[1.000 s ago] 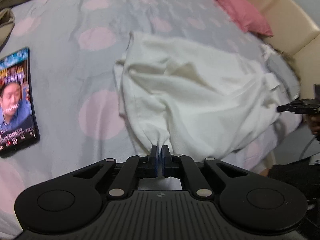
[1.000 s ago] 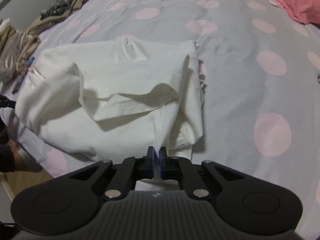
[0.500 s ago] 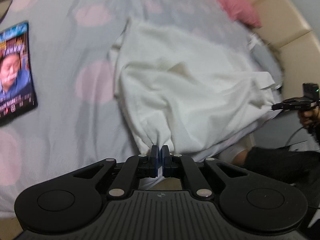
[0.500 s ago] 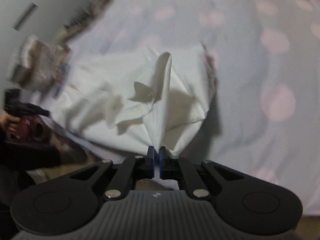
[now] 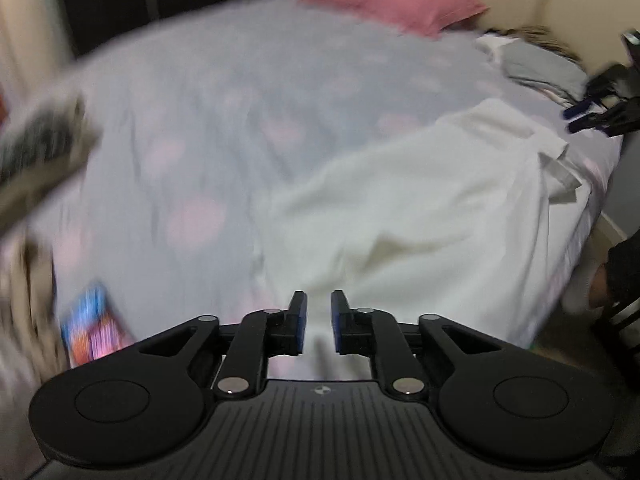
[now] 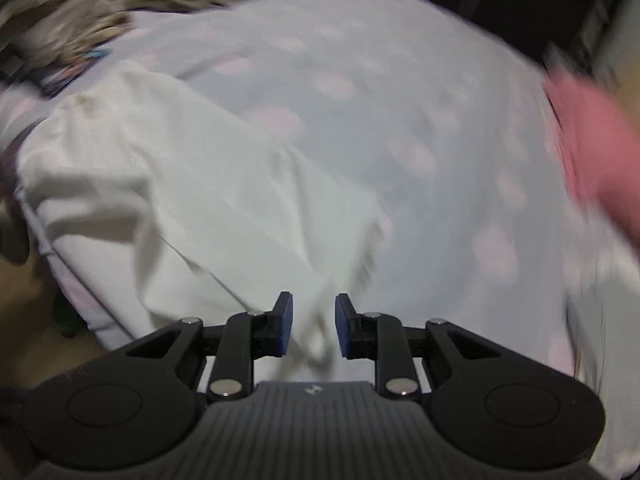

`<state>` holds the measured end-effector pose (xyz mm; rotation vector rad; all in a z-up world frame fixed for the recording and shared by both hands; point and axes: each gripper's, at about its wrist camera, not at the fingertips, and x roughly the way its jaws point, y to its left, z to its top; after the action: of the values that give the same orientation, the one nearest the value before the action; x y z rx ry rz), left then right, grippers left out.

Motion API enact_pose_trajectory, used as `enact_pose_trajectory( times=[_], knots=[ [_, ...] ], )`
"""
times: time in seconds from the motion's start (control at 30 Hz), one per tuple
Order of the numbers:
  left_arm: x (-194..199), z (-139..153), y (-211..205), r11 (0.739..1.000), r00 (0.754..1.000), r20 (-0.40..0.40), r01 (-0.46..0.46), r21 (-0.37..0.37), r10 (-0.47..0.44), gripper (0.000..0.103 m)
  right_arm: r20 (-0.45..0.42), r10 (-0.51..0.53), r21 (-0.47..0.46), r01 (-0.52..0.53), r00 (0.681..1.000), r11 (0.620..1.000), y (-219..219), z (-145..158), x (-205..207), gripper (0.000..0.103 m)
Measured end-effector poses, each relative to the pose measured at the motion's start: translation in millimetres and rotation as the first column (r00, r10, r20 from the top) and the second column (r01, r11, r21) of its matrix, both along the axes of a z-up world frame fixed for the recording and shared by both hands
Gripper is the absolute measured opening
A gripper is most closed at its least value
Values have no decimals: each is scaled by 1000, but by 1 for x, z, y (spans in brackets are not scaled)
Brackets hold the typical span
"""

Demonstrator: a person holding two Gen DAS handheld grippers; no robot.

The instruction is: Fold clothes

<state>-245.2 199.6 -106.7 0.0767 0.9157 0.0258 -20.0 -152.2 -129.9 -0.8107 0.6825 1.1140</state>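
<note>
Gaping hand-held grippers (image 5: pixel 318 322) (image 6: pixel 313 330) flank white garment (image 5: pixel 420 216).

White garment (image 5: pixel 420 216) on grey, pink-dotted sheet (image 5: pixel 224 92); pink pillow (image 5: pixel 392 0).

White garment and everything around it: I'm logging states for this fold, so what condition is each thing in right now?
White garment: lying rumpled on the bed, not clamped by either gripper.
Left gripper: open, cloth showing in the gap.
Right gripper: open, a fold of cloth between the fingers.
Phone: screen lit, lying on the bed.
Pink pillow: lying at the bed's far end.
Polka-dot bedsheet: spread, lightly wrinkled.
</note>
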Motion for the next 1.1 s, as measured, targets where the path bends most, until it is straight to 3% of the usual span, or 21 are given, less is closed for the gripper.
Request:
enact_pose_trajectory(
  times=[0.07,0.13,0.23,0.33,0.5,0.53,0.57,0.6,0.67,0.8,0.97,1.1],
  knots=[
    [15,-2,-17,989,995,28,97,113,-101,15,86,122,-46,-119,989,992,17,-7,-18,26],
    [23,-9,-34,960,981,11,185,209,-192,15,134,225,-106,-212,965,971,30,-17,-33,26],
    [34,-20,-54,914,950,-62,312,259,-306,16,133,320,-171,-296,938,940,40,-30,-44,32],
    [42,-35,-68,883,924,-130,382,274,-360,18,131,353,-206,-323,926,924,42,-39,-43,36],
    [62,-55,-79,847,918,-221,391,361,-330,23,119,348,-230,-315,930,921,47,-43,-35,34],
    [67,-57,-79,844,917,-240,390,367,-319,17,116,347,-235,-313,931,920,48,-44,-34,32],
    [71,-59,-78,845,916,-256,387,369,-307,0,114,345,-240,-312,932,919,49,-45,-33,15],
    [75,-53,-70,877,930,-240,347,331,-278,0,106,329,-231,-298,938,926,50,-43,-29,3],
    [84,-40,-52,935,955,-206,260,243,-212,0,84,277,-195,-257,957,947,51,-33,-18,3],
    [92,-29,-21,980,980,-171,131,151,-104,0,48,150,-82,-146,988,986,52,-13,10,3],
    [99,-35,10,1000,985,-173,-27,-7,26,1,-17,-56,26,56,998,998,56,-4,46,3],
    [105,-45,13,998,976,-206,-65,3,64,7,5,-121,62,120,993,991,66,-8,59,4]
  ],
)
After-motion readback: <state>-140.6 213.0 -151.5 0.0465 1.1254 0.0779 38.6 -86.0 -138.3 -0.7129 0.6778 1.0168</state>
